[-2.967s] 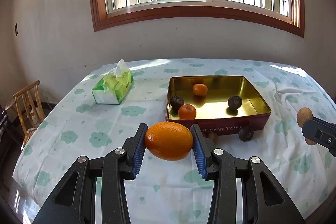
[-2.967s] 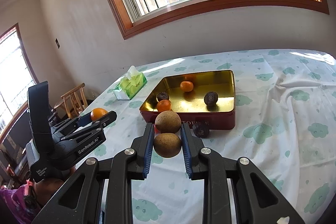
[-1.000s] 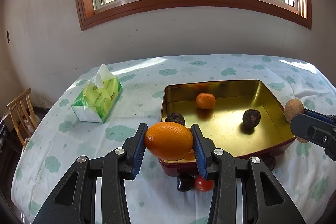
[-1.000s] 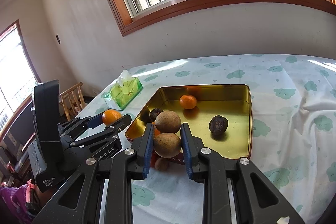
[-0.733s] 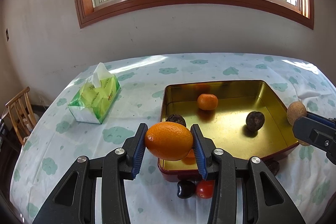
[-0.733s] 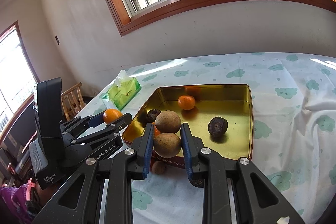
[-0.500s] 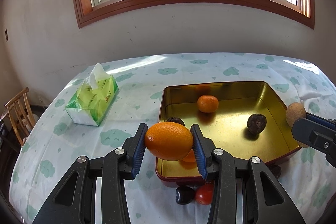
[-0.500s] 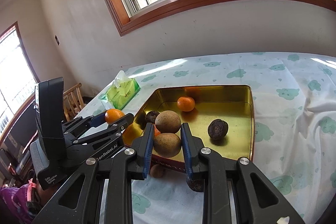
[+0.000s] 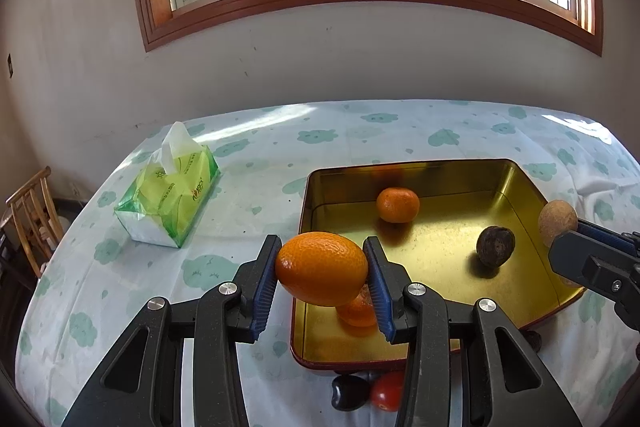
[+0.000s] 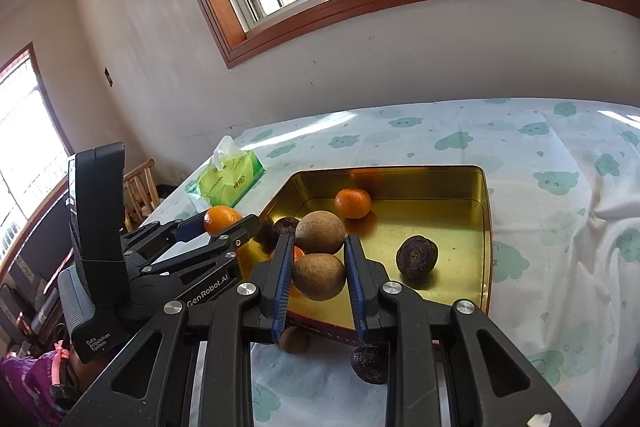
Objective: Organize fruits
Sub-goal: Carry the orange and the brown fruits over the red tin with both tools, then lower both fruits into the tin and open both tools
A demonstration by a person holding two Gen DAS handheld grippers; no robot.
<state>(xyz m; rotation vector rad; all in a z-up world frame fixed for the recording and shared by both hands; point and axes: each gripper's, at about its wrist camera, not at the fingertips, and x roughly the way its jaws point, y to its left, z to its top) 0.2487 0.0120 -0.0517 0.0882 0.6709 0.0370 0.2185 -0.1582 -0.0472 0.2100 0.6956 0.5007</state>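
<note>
My left gripper [image 9: 322, 277] is shut on a large orange [image 9: 321, 269] and holds it above the near left corner of the gold tin [image 9: 524, 191]. My right gripper [image 10: 318, 277] is shut on a brown round fruit [image 10: 319, 275], with a second brown fruit [image 10: 320, 231] stuck above it, over the tin's near edge [image 10: 486, 247]. In the tin lie a small tangerine [image 9: 398, 205], a dark wrinkled fruit [image 9: 495, 246] and another tangerine [image 9: 356, 313] partly hidden behind the orange. The right gripper's tip with the brown fruit [image 9: 557, 217] shows at the right in the left wrist view.
A green tissue pack [image 9: 172, 193] lies left of the tin. In front of the tin on the cloth lie a dark fruit [image 9: 349, 391], a red tomato [image 9: 386, 395], a brown fruit [image 10: 294, 339] and another dark fruit [image 10: 370, 363]. A wooden chair [image 9: 34, 219] stands beyond the table's left edge.
Both grippers have moved forward over the tin with their fruits still held. The tin now lies closer and lower in both views.
</note>
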